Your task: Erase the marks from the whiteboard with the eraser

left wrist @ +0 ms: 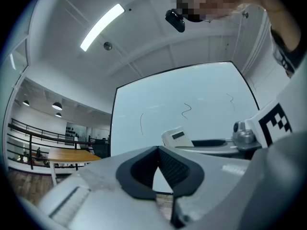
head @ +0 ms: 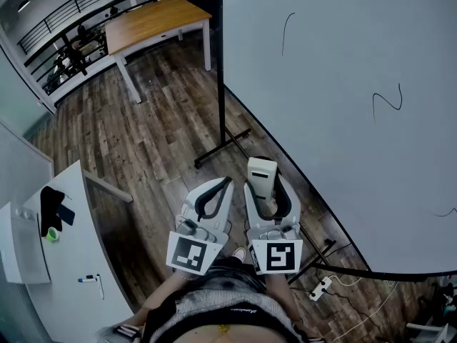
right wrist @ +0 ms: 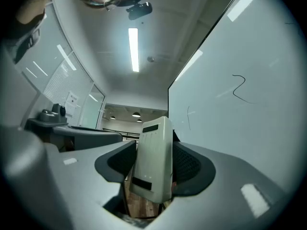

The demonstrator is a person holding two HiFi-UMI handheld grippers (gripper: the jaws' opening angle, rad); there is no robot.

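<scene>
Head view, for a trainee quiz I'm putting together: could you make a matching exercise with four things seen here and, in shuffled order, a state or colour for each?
1. eraser
2. left claw
3. whiteboard
4. table

A. shut, with nothing in it
B. bears thin black marks
C. clamped in the right claw
D. light wooden top, white legs

Pairs: 1-C, 2-A, 3-B, 4-D

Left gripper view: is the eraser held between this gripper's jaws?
No: the left gripper is shut on nothing, while the eraser sits clamped in the right gripper.
</scene>
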